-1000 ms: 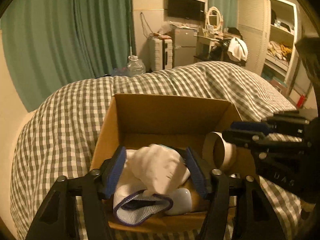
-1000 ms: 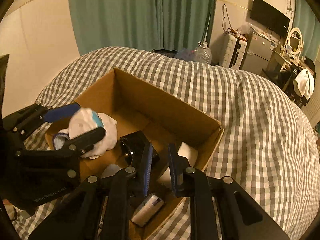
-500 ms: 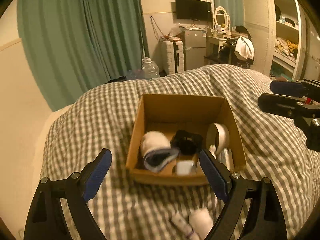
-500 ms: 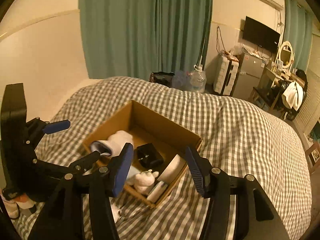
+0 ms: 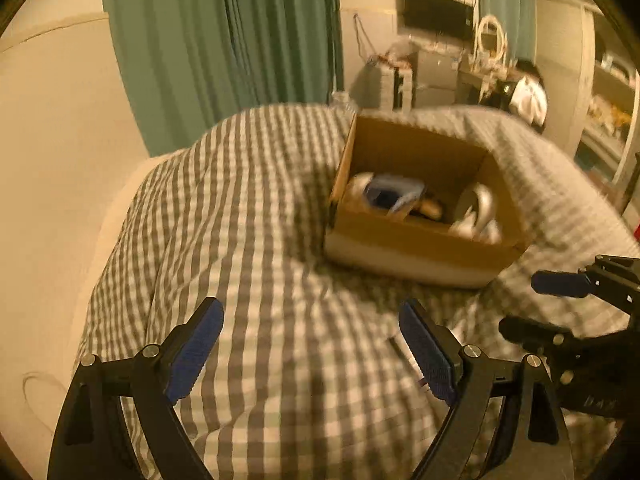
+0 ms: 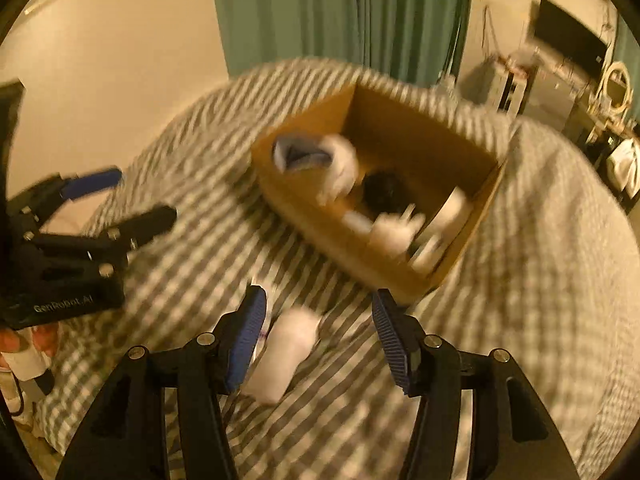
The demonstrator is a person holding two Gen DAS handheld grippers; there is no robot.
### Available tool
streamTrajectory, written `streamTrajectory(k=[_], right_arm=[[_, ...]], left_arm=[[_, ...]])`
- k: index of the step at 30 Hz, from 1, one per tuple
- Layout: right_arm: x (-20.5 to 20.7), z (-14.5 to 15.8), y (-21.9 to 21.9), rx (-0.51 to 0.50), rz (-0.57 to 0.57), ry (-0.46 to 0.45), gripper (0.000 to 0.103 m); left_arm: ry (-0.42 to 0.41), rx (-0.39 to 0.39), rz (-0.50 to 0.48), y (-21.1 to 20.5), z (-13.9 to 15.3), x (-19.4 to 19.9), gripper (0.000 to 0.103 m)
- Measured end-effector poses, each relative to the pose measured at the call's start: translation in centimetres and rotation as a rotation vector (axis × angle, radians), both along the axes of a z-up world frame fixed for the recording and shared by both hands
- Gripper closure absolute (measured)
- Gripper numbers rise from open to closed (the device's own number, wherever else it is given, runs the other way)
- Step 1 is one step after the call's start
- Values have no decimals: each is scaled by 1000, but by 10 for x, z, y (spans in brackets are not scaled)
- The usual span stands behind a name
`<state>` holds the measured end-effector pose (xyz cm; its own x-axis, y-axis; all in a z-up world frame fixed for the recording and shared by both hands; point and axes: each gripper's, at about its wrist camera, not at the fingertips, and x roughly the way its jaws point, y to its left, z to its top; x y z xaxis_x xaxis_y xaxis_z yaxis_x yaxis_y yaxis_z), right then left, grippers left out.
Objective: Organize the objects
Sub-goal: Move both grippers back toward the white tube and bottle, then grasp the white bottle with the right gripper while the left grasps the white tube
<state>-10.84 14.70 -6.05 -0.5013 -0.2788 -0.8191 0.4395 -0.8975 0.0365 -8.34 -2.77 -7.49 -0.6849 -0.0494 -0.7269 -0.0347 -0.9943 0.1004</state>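
A cardboard box [image 5: 420, 216] sits on a bed covered by a grey-and-white checked quilt [image 5: 260, 240], and both views are smeared by motion blur. Inside the box, toward its left side, lies a white bundle of cloth with a blue-edged opening [image 6: 316, 156]; a dark round object [image 6: 384, 192] sits near the middle, and a pale roll [image 5: 478, 204] stands against the right wall, with a few small white items [image 6: 394, 228] near the front that are too blurred to name. The left gripper [image 5: 312, 350] hangs over bare quilt in front of the box, its blue-padded jaws spread wide with nothing between them. The right gripper [image 6: 318, 340] is also spread wide and holds nothing; between its fingers, resting on the quilt just in front of the box, lies a white tube-shaped object [image 6: 286, 354], apart from both pads. Green curtains [image 5: 240, 40] hang behind the bed, and a dark screen [image 5: 438, 12] is mounted on the far wall.
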Motion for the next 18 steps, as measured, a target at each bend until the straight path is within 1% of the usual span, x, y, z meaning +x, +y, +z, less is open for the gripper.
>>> streamTrajectory(k=[2, 3, 6, 10, 11, 13, 15, 18], right_arm=[[0, -26, -7, 14, -1, -61, 48], [-3, -35, -9, 15, 0, -84, 48], [-7, -63, -20, 49, 20, -157, 48], [-14, -83, -28, 94, 31, -203, 48], [-15, -89, -30, 119, 29, -215, 48], [-17, -96, -30, 124, 23, -227, 48], [-19, -99, -31, 146, 15, -225, 48], [-19, -110, -41, 213, 24, -221, 48]], left_arm=[[-23, 6, 7, -2, -13, 0, 11], [-33, 10, 13, -4, -19, 0, 11], [-40, 8, 25, -8, -26, -2, 11], [-60, 45, 32, -14, -31, -4, 11], [-62, 51, 32, -14, -32, -4, 11], [-68, 58, 34, -15, -34, -4, 11], [-75, 59, 38, -15, -36, -3, 11], [-79, 53, 45, -15, -38, -3, 11]])
